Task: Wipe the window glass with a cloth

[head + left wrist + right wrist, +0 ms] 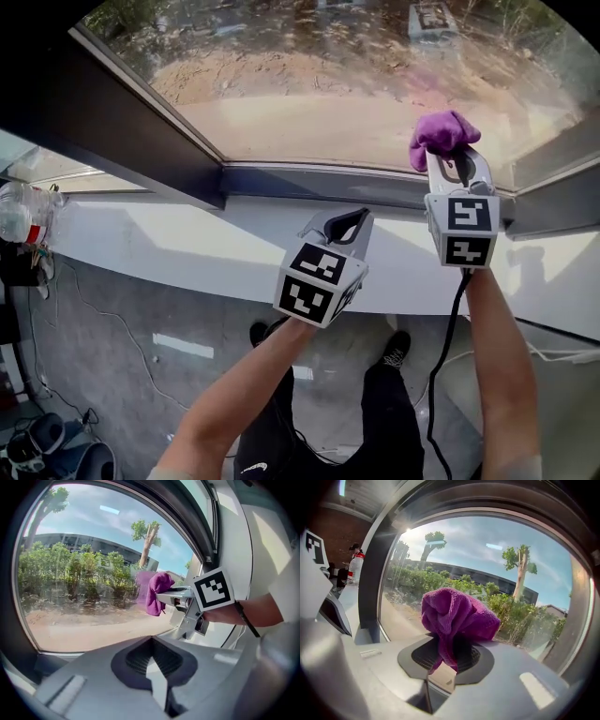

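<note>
With the purple cloth (442, 133) being gripped in the fingers of the right gripper (457, 167), it is best being pressed flat on the window glass (309, 94), the left gripper (339, 225) being held closed and empty.

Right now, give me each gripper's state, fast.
Left gripper: shut, nothing between its jaws.
Right gripper: shut on the bunched purple terry cloth.
</note>
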`<state>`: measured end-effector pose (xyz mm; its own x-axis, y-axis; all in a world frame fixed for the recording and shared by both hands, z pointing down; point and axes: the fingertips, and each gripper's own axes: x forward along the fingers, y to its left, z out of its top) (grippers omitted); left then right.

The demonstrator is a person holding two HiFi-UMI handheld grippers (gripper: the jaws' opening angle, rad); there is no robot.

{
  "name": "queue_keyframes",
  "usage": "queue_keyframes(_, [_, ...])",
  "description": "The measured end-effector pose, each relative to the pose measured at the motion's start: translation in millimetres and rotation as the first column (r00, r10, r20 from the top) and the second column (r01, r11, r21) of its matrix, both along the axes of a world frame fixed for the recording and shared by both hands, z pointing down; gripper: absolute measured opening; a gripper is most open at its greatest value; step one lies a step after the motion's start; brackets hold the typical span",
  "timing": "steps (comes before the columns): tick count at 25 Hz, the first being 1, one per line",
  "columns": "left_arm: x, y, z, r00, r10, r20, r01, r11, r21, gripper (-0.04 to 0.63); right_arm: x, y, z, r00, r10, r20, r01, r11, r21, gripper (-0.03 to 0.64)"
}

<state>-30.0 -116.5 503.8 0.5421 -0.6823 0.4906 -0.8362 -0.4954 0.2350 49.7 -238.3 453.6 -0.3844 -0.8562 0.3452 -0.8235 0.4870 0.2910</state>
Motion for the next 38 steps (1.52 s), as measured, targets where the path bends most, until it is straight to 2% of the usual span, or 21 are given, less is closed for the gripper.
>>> queue_keyframes(6, [73.3,-9.2,3.2,0.998,0.06,0.002,-0.06,0.998,0.005,0.0,94.5,-8.3,5.2,0.995,0.103,0.017,-0.103,0.995,-0.007,0.107])
queue_keyframes(11, [129.4,-15.9,2.3,0.994,0.111,-0.003,-0.111,0.994,-0.005,0.0,179.0,-18.6,1.3,0.975,0.222,0.031,-0.221,0.975,-0.016,0.106])
queue_keyframes(16, [174.4,-18.5,6.3,0.988,0.157,-0.002,-0.157,0.987,-0.022,0.0,246.9,-23.3,3.7,0.954,0.298,0.014,-0.298,0.954,-0.021,0.106])
queue_keyframes(24, [220.2,-32.6,10.3,0.983,0.183,0.001,-0.183,0.982,-0.035,0.0,316.7,-33.3,13.5,0.922,0.387,0.018,-0.386,0.922,-0.035,0.106])
queue_keyframes(30, [241.1,-35.7,18.5,0.98,0.2,-0.002,-0.2,0.979,-0.048,0.0,338.6,-36.1,16.0,0.891,0.452,0.038,-0.452,0.892,-0.017,0.106])
queue_keyframes(32, [246.1,-36.2,18.2,0.979,0.206,-0.007,-0.206,0.977,-0.047,0.0,343.3,-35.3,17.9,0.869,0.493,0.043,-0.492,0.87,-0.029,0.106])
queue_keyframes(38, [251.2,-31.0,19.5,0.975,0.221,-0.015,-0.221,0.974,-0.052,0.0,358.9,-34.4,29.1,0.767,0.632,0.108,-0.619,0.774,-0.132,0.106])
